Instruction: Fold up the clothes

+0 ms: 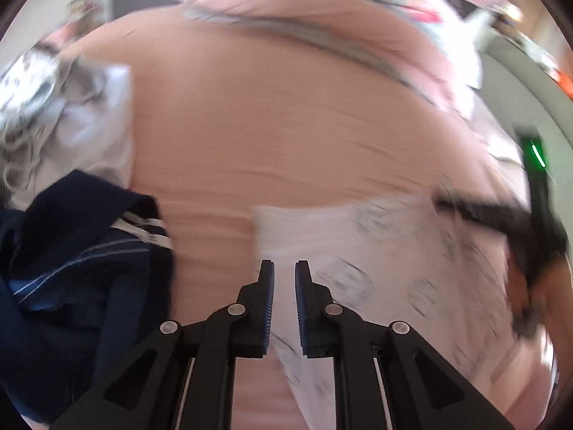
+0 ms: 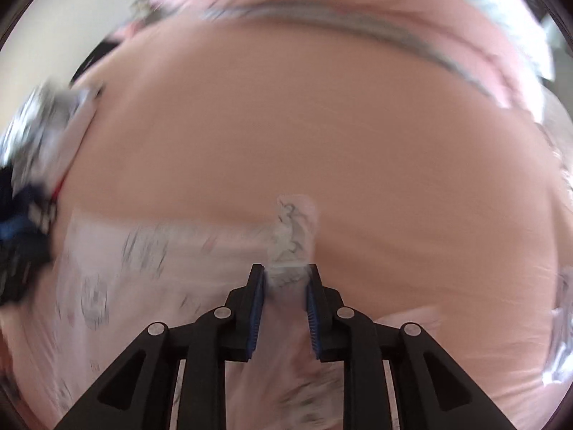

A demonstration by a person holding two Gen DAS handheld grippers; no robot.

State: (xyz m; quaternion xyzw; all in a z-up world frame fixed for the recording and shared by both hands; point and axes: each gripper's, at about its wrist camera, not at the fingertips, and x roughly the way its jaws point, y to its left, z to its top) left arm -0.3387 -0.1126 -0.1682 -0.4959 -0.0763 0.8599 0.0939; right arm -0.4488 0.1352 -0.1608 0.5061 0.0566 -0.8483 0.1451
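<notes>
A white garment with a grey print (image 1: 358, 243) lies on a pink bed sheet (image 1: 286, 125). My left gripper (image 1: 284, 268) hovers over its near left part with the jaws a little apart and nothing between them. My right gripper (image 2: 284, 272) is shut on a bunched edge of the same white garment (image 2: 293, 236), which sticks up between the pads; the rest of the garment spreads out to the left (image 2: 143, 268). The right gripper also shows in the left wrist view (image 1: 501, 215) at the garment's right side. Both views are blurred by motion.
A dark navy garment with light stripes (image 1: 78, 286) lies bunched at the left, with a pale patterned cloth pile (image 1: 53, 107) behind it. A pink quilt with a grey-blue border (image 1: 322, 18) lies across the far side of the bed. The bed's right edge (image 1: 501, 82) is near.
</notes>
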